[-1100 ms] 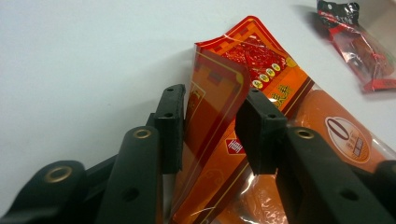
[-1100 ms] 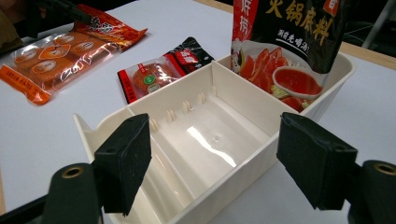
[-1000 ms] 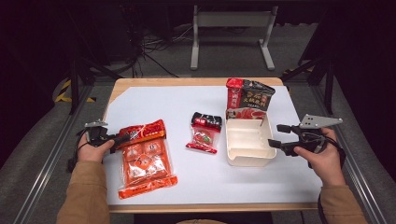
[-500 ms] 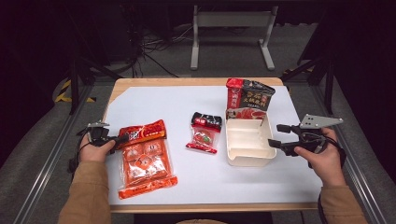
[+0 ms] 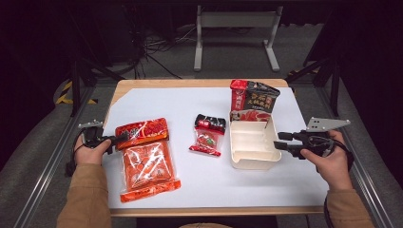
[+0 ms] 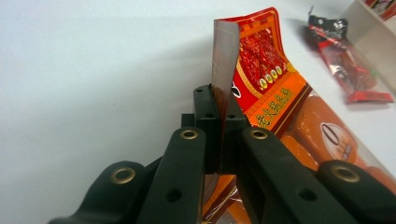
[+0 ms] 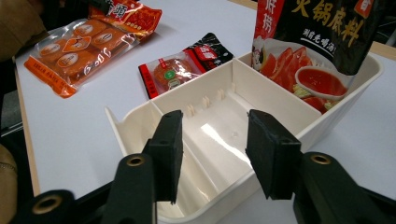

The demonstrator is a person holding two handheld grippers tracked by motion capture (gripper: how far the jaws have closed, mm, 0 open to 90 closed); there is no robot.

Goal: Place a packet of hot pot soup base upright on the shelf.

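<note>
One soft, light, slippery pouch lay at table left, top-edge seal clamped by left gripper. Right gripper jaws, just closing, straddled tray wall without pressing.

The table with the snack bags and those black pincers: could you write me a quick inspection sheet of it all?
Surface: white sheet over a wooden table.
Job's things: large orange-red plastic snack bag, its top edge pinched; cream divided plastic tray holding a black-red pouch.
Clutter: small red-black packet lying mid-table.
Grippers: left gripper shut on the bag's top edge; right gripper has just been closing, with the tray's near wall between its pads, not yet pressed.
Cables: tangle on the floor behind the table.
Surroundings: grey floor, metal stand.
</note>
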